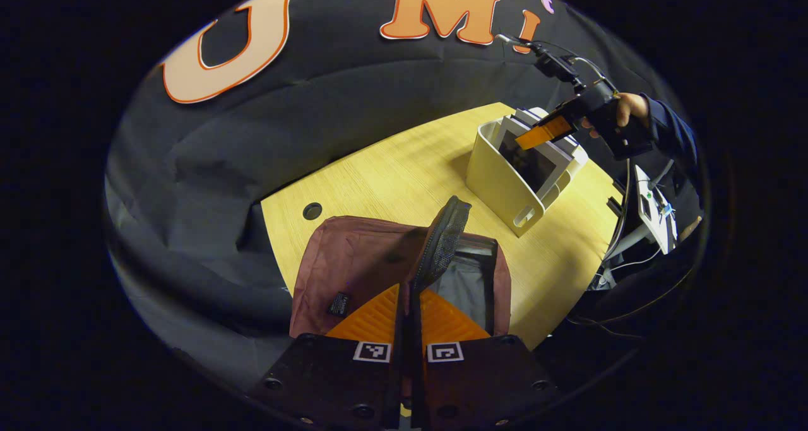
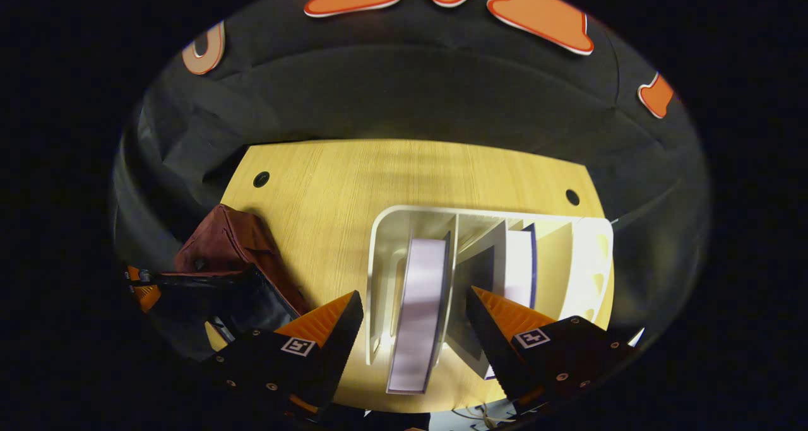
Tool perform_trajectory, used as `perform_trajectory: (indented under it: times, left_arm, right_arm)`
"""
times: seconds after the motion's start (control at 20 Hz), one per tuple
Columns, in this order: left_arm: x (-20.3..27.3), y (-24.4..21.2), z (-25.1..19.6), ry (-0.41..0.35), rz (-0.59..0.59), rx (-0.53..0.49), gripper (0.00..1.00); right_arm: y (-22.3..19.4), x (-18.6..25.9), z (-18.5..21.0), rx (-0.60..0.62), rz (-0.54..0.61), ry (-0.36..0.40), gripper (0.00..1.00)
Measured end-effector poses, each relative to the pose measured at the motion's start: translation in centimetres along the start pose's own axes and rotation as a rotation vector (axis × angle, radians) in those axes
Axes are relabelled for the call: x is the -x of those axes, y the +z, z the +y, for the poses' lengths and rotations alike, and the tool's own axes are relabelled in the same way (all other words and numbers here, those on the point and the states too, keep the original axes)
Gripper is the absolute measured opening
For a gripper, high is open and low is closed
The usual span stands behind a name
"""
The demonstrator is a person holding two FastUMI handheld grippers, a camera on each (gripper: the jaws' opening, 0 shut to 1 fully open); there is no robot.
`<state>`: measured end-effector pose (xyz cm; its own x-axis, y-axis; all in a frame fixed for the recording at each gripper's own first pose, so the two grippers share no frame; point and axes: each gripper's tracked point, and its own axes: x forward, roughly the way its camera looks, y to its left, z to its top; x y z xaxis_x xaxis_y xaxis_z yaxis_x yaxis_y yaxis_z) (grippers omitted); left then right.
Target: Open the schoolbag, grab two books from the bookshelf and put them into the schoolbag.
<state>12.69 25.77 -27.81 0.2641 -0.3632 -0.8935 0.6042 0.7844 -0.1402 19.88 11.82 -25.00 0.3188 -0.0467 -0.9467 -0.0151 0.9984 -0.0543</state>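
Note:
The maroon schoolbag lies on the wooden table right in front of my left gripper. That gripper is shut on the bag's black mesh-edged flap and holds it up, so the grey lining of the opening shows. A white bookshelf with upright books stands at the right. My right gripper hovers open above the bookshelf, its fingers on either side of a pale-spined book. A second book stands one slot to the right. The schoolbag shows at the left in the right gripper view.
The table has a round cable hole near its back left corner. Beyond the table's right edge are cables and a white device. A hand in a dark sleeve holds the right gripper.

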Motion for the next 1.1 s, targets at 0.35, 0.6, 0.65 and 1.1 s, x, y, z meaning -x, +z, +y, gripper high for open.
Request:
perform_trajectory:
  times: [0.35,0.6,0.65,1.1]
  left_arm:
    - [-0.4,-0.6,0.9,-0.055,0.029,0.028,0.05]
    - [-0.5,-0.5,0.9,-0.049,0.031,0.032,0.05]
    - [-0.4,-0.6,1.0,-0.048,0.029,0.033,0.05]
    - [-1.0,-1.1,1.0,-0.046,0.037,0.06,0.05]
  right_arm:
    - [-2.3,-3.6,0.1,-0.011,0.193,-0.039,0.8]
    - [-3.4,-4.6,0.3,-0.044,0.291,-0.065,0.48]
    - [-3.3,-4.7,0.0,-0.039,0.286,-0.07,0.45]
    - [-1.5,0.9,-0.7,-0.096,0.226,-0.01,0.42]
